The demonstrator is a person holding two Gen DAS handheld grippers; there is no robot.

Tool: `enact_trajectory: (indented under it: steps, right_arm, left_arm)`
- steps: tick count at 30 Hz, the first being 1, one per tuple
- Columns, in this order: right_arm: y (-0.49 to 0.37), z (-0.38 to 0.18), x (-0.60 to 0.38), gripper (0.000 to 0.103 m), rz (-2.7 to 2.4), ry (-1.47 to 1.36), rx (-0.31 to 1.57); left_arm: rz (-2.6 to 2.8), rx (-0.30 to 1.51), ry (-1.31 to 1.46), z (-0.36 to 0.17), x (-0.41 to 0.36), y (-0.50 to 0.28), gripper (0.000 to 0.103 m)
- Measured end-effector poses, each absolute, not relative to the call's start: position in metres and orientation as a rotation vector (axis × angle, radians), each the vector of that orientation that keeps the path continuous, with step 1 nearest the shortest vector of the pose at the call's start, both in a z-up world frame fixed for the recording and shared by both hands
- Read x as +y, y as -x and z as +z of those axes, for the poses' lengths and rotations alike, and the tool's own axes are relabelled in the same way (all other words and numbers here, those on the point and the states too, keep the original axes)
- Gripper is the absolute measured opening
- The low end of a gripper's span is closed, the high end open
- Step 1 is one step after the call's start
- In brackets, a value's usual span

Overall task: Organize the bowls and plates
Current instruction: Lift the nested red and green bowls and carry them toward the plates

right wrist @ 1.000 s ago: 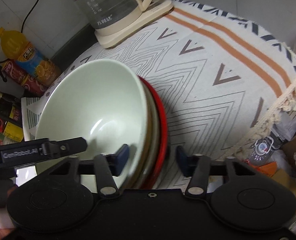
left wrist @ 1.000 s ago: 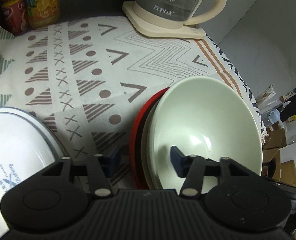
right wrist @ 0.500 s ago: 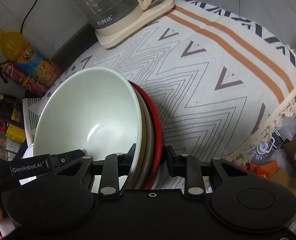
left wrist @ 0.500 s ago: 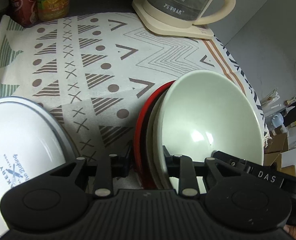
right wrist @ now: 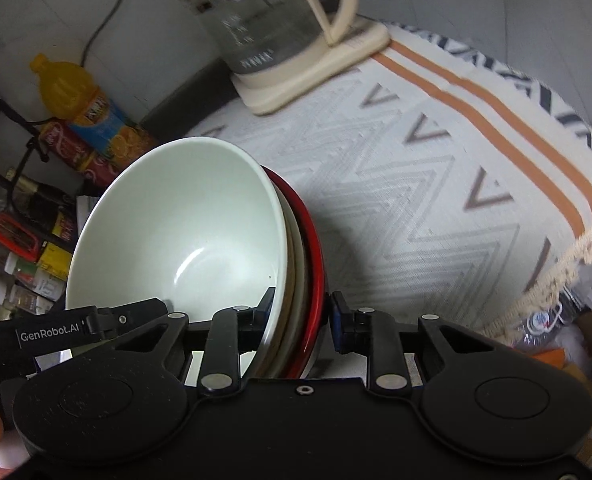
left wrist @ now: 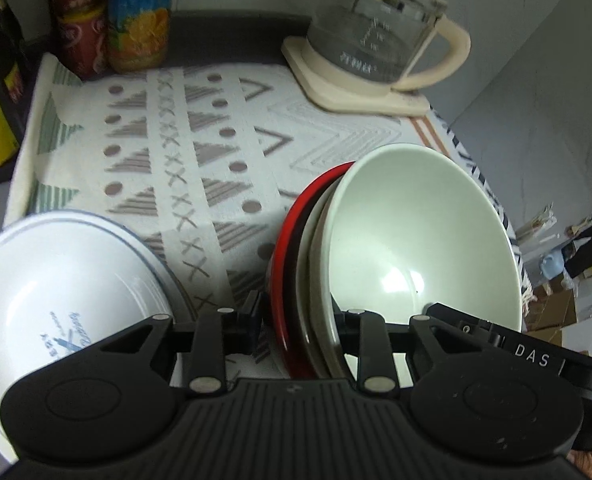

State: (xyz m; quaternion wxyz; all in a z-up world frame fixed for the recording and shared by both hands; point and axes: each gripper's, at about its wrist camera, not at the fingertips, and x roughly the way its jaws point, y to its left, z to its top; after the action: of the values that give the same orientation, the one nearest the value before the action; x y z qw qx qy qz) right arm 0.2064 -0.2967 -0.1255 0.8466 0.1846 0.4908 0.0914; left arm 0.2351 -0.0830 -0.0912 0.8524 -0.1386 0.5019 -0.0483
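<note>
A nested stack of dishes is held up off the patterned cloth: a pale green bowl (left wrist: 419, 248) on top, a beige dish under it and a red plate (left wrist: 292, 248) outermost. My left gripper (left wrist: 296, 328) is shut on the stack's rim, one finger outside the red plate and one inside the green bowl. The stack also appears in the right wrist view, green bowl (right wrist: 184, 232) over red plate (right wrist: 313, 264). My right gripper (right wrist: 301, 316) clamps the opposite rim the same way. A white bowl (left wrist: 56, 308) with blue print sits at the lower left.
A glass kettle (left wrist: 371, 48) on a cream base stands at the back of the cloth. Drink bottles (left wrist: 136, 16) stand at the back left by the wall. The cloth's fringed edge (right wrist: 575, 248) drops off at the right, with clutter below it.
Both grippers closed from open onto the stack's rims. The stack has since risen and tilted slightly, and the view has drawn back from the cloth.
</note>
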Motion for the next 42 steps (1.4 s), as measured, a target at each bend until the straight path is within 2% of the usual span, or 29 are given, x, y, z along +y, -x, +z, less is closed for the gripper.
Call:
enact_trajectory:
  steps: [9,20,42]
  right_arm:
    - [-0.222,-0.086,-0.273,0.026,0.275,-0.346,0.979]
    - [-0.224,-0.076,-0.213,0.026,0.399,-0.288,0.972]
    - [-0.210,-0.108,-0.117,0.026,0.533,-0.192,1.108]
  left_arm:
    - [-0.049,0.967,0.326,-0.055,-0.055,-0.227,0.028]
    - [0.061,0.917,0.379,-0.039,-0.003,-0.203,0.028]
    - [0.236,0.972,0.504,-0.079,0.086,-0.150,0.028]
